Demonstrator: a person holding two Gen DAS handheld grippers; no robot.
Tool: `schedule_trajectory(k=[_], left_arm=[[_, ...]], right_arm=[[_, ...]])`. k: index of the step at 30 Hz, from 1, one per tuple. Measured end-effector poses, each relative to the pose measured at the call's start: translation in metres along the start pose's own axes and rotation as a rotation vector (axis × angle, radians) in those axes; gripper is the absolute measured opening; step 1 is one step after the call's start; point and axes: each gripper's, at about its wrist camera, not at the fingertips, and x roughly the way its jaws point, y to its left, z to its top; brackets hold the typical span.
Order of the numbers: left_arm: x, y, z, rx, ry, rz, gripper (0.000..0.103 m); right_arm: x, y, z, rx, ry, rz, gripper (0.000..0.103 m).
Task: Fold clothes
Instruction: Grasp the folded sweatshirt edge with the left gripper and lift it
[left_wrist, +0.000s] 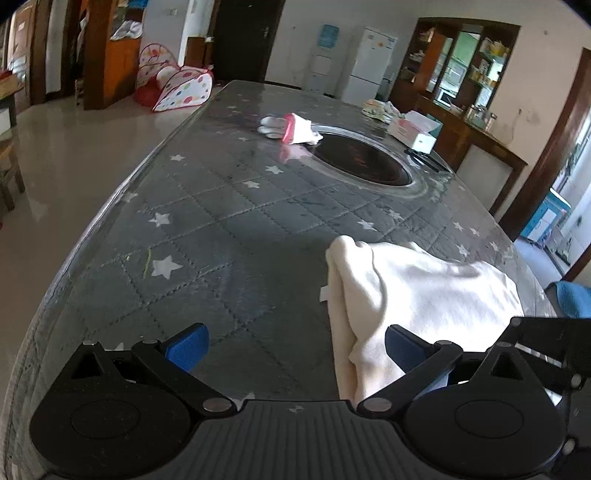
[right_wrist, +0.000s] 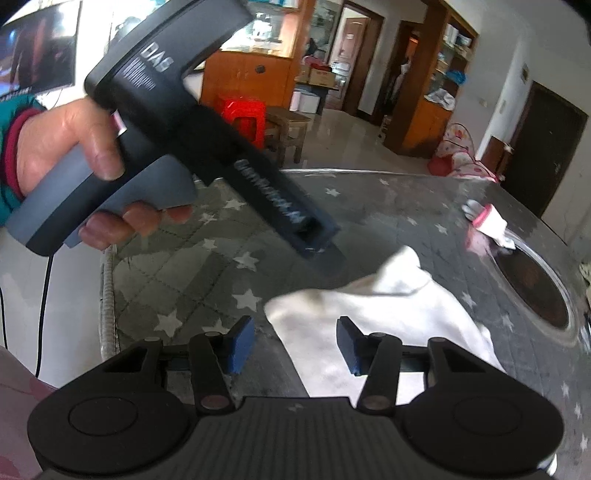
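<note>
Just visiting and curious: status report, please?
Both tools open, left tool, right tool. Cream garment bunched, not gripped. Gloves far off.

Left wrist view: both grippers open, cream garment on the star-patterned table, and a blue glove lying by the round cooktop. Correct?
Not quite. The glove by the round cooktop is white with a pink cuff, not blue, as the left wrist view shows. The cream garment does lie on the star-patterned table, with both grippers open.

The left gripper (left_wrist: 295, 347) hangs open over the table (left_wrist: 229, 221). A cream cloth (left_wrist: 417, 295) lies near right, touching its right finger (left_wrist: 402, 347). Gloves (left_wrist: 291, 128) lie far off.
</note>
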Motion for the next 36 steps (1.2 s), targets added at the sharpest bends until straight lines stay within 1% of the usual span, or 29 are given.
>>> schedule_trajectory(k=[4, 7, 10, 11, 16, 21, 24, 26, 27, 29, 30, 32, 33, 35, 36], left_arm=[[0.002, 0.006, 0.002, -0.051, 0.013, -0.032, 0.103], [0.003, 0.009, 0.002, -0.090, 0.024, -0.065, 0.103], [0.004, 0.010, 0.003, -0.125, 0.035, -0.109, 0.103], [0.005, 0.010, 0.003, -0.137, 0.039, -0.124, 0.103], [0.013, 0.007, 0.007, -0.206, 0.063, -0.186, 0.103], [0.030, 0.004, 0.010, -0.322, 0.126, -0.275, 0.103], [0.042, 0.000, 0.011, -0.362, 0.154, -0.325, 0.099], [0.048, -0.003, 0.011, -0.384, 0.159, -0.357, 0.090], [0.051, -0.004, 0.011, -0.389, 0.162, -0.370, 0.087], [0.056, -0.006, 0.011, -0.407, 0.167, -0.390, 0.075], [0.059, -0.006, 0.010, -0.417, 0.170, -0.398, 0.072], [0.063, -0.005, 0.009, -0.435, 0.182, -0.409, 0.054], [0.065, -0.004, 0.007, -0.444, 0.185, -0.408, 0.049], [0.068, -0.002, 0.006, -0.456, 0.189, -0.397, 0.031], [0.069, -0.001, 0.006, -0.461, 0.192, -0.392, 0.027]], right_arm=[[0.016, 0.009, 0.006, -0.056, 0.018, -0.037, 0.042], [0.028, 0.013, 0.006, -0.070, 0.040, -0.051, 0.030], [0.027, 0.012, 0.006, -0.045, 0.024, -0.043, 0.014], [0.024, 0.009, 0.006, -0.028, 0.012, -0.040, 0.011], [0.009, -0.005, 0.010, 0.066, -0.047, -0.019, 0.008], [-0.013, -0.024, 0.008, 0.159, -0.095, 0.010, 0.008], [-0.025, -0.030, 0.006, 0.182, -0.119, 0.016, 0.008], [-0.030, -0.032, 0.005, 0.188, -0.131, 0.017, 0.008], [-0.032, -0.032, 0.004, 0.193, -0.134, 0.022, 0.008], [-0.034, -0.031, 0.003, 0.193, -0.140, 0.027, 0.007], [-0.035, -0.030, 0.002, 0.193, -0.141, 0.034, 0.007], [-0.035, -0.028, 0.000, 0.191, -0.142, 0.043, 0.007], [-0.036, -0.027, -0.001, 0.192, -0.141, 0.045, 0.007], [-0.034, -0.027, -0.002, 0.195, -0.135, 0.048, 0.008], [-0.034, -0.028, -0.005, 0.200, -0.133, 0.052, 0.009]])
